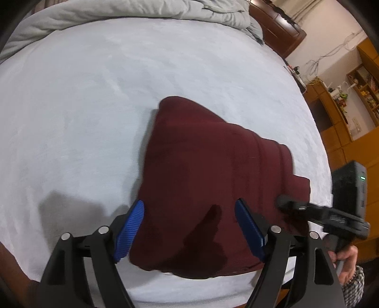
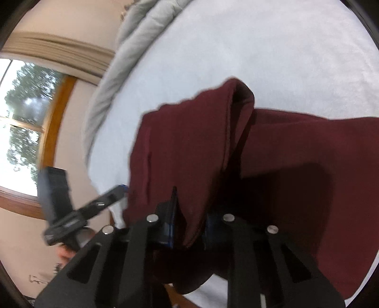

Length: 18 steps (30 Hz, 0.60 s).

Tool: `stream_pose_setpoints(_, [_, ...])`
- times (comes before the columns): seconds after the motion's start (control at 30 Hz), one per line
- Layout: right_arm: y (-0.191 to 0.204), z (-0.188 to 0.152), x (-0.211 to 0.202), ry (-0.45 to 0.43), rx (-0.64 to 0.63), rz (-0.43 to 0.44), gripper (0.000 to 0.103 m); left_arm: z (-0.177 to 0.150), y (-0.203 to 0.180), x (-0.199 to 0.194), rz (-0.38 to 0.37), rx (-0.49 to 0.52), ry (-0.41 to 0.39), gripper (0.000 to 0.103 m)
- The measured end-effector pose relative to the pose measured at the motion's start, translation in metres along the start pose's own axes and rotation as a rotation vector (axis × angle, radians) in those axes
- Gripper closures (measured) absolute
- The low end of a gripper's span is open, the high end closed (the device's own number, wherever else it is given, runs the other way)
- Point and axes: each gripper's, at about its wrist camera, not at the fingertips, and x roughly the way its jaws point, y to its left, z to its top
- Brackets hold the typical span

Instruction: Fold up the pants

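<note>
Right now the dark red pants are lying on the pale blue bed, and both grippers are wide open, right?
Not quite. Only the left gripper is open, above the dark red pants on the pale blue bed. The right wrist view shows the right gripper shut on a fold of the pants.

Two close wrist views, shared pants [image 1: 208, 180].

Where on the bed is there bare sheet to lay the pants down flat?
Bare sheet runs wide between the pants and the bunched duvet at the far side. The near edge is crowded: the left gripper open over the pants, the right gripper clamping a fold.
</note>
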Motion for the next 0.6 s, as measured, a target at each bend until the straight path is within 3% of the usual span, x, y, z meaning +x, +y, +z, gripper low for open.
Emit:
stream_pose_setpoints(0.23, [0.007,-0.006,-0.046,-0.057,-0.042,-0.007,0.086,-0.001,-0.008,-0.002,0.002,0.011,0.001,0.022])
stream_pose_setpoints(0.6, [-0.017,-0.01,-0.119,-0.13,-0.009,-0.024,0.086,0.001,-0.047,0.001,-0.006,0.102,0.005,0.019])
